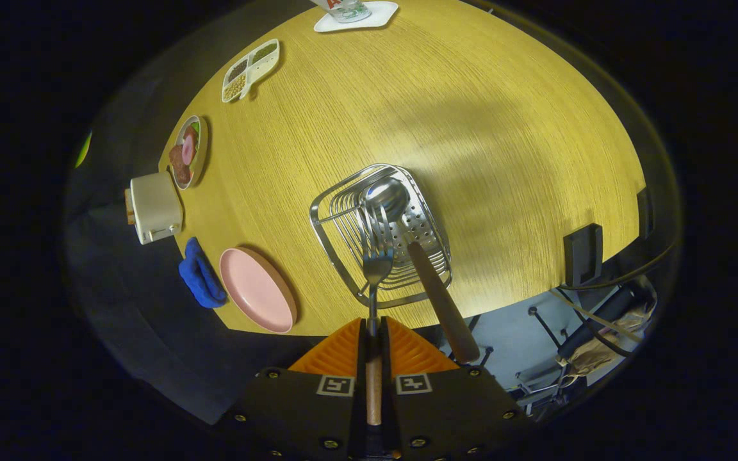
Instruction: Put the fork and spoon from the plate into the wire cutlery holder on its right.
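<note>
Gripper [373,333] fingers clamped on fork [375,269] handle, tines just ahead over holder [343,218] near rim. Spoon [407,230] already inside, handle leaning out beside the fingers. Plate [257,288] left at table [471,128] edge; open table beyond.

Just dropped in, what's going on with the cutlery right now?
The gripper is shut on the fork, holding it by the handle with the tines out over the wire cutlery holder. The spoon already sits in the holder, bowl down, its wooden handle leaning out toward the table edge. The pink plate to the holder's left is bare.
</note>
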Demonstrator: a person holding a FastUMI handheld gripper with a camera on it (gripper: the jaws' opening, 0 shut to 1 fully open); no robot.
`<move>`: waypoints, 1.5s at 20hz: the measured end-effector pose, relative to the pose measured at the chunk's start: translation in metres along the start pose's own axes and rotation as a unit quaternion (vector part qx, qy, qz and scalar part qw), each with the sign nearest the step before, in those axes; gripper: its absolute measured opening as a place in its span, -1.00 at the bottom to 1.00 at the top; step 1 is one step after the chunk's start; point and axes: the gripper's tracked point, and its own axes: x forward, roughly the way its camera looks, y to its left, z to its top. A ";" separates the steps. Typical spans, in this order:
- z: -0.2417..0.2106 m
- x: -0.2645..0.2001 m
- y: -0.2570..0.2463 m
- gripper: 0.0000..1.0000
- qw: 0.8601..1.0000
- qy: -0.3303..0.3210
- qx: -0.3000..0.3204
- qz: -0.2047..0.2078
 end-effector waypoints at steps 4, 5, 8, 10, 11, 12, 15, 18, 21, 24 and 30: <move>0.006 -0.005 0.001 -0.79 1.000 -0.010 0.009 0.004; 0.004 -0.007 0.000 -0.78 1.000 -0.010 0.009 0.005; 0.003 -0.011 0.000 -0.78 1.000 -0.014 0.005 0.002; 0.003 -0.017 0.000 -0.78 1.000 -0.024 0.004 0.000; 0.005 -0.020 0.001 -0.78 0.999 -0.033 0.002 0.002; 0.005 -0.025 0.005 -0.75 0.999 -0.041 0.001 0.007; 0.010 -0.037 0.011 -0.74 0.997 -0.076 0.005 0.020; 0.026 -0.056 0.015 -0.65 0.990 -0.141 0.001 0.021; 0.040 -0.077 0.029 -0.65 0.977 -0.208 0.001 0.039; 0.052 -0.098 0.039 -0.65 0.962 -0.270 -0.014 0.041; 0.071 -0.152 0.057 -0.65 0.903 -0.423 -0.070 0.027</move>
